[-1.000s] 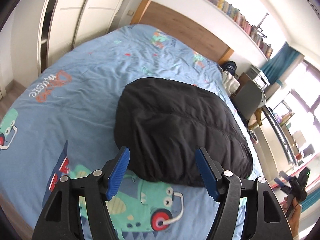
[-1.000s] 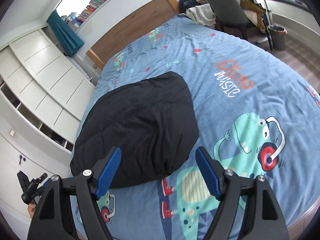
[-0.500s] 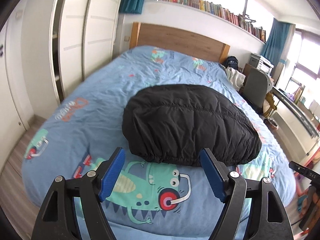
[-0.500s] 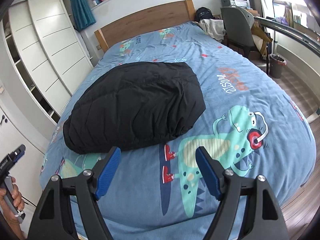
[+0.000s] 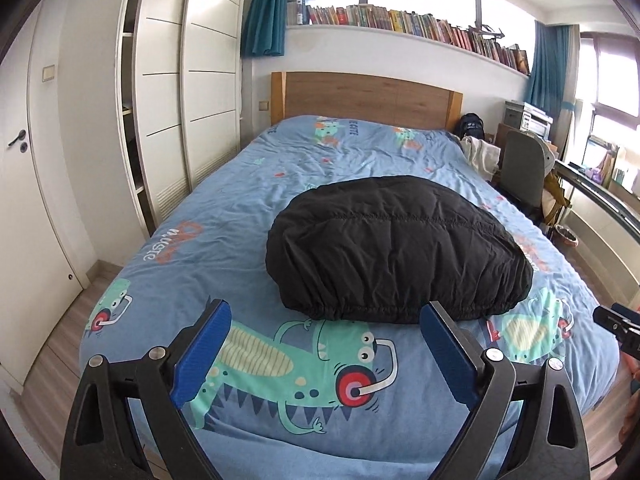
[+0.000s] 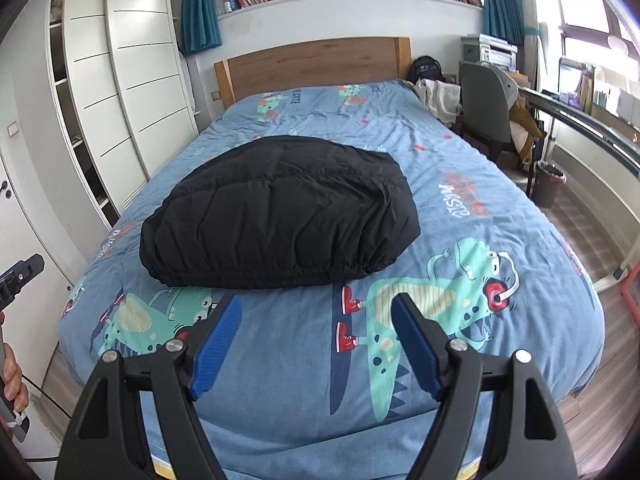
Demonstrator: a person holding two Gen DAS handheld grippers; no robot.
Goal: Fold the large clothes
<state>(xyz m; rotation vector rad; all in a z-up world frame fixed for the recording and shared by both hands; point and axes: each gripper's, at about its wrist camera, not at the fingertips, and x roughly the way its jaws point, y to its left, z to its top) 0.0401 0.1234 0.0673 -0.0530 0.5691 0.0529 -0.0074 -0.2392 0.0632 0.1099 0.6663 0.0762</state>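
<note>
A black quilted jacket [image 5: 396, 248] lies folded into a compact rounded bundle in the middle of the bed [image 5: 224, 216], elastic hem toward me; it also shows in the right wrist view [image 6: 280, 212]. My left gripper [image 5: 326, 344] is open and empty, held off the foot of the bed, short of the jacket. My right gripper [image 6: 316, 340] is open and empty, also back from the jacket over the foot of the bed. Neither touches the jacket.
The bed has a blue dinosaur-print cover and a wooden headboard [image 5: 368, 96]. White wardrobes [image 5: 180, 92] stand on the left. A grey chair [image 6: 484, 108], desk and waste bin [image 6: 550, 188] stand on the right. A bookshelf [image 5: 404, 24] runs above the headboard.
Both grippers have drawn back and away from the jacket toward the foot of the bed, and the views have levelled out. The jacket has not moved. Both stay open.
</note>
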